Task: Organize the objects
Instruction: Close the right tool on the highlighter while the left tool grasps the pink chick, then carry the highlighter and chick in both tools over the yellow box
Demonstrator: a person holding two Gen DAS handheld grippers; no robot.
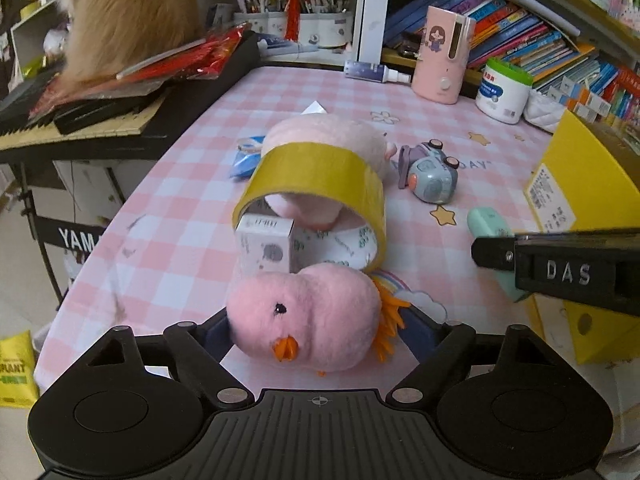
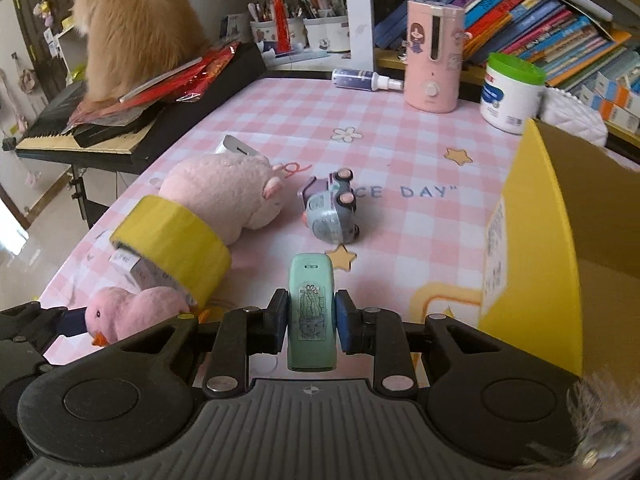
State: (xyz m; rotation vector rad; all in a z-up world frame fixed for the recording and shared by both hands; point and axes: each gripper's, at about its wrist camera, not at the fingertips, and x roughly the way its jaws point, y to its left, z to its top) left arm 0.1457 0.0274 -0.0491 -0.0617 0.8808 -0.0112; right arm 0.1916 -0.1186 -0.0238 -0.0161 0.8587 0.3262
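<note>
My left gripper [image 1: 316,332] is shut on a pink duck plush [image 1: 308,316], which also shows in the right wrist view [image 2: 132,312]. My right gripper [image 2: 312,320] is shut on a mint green stapler-like case [image 2: 311,312], which also shows in the left wrist view [image 1: 490,226]. A yellow tape roll [image 1: 320,188] leans on a white small box [image 1: 266,248] and a pink pig plush [image 1: 328,136]. A grey-purple toy car [image 2: 332,212] lies on its side mid-table. A yellow open box [image 2: 560,240] stands at the right.
The table has a pink checked cloth [image 2: 320,112]. A keyboard [image 2: 80,136] with red packets and a fluffy orange cat [image 2: 132,28] is at the left. A pink humidifier [image 2: 434,56], white tub [image 2: 512,92], spray bottle [image 2: 364,80] and books [image 2: 540,20] line the back.
</note>
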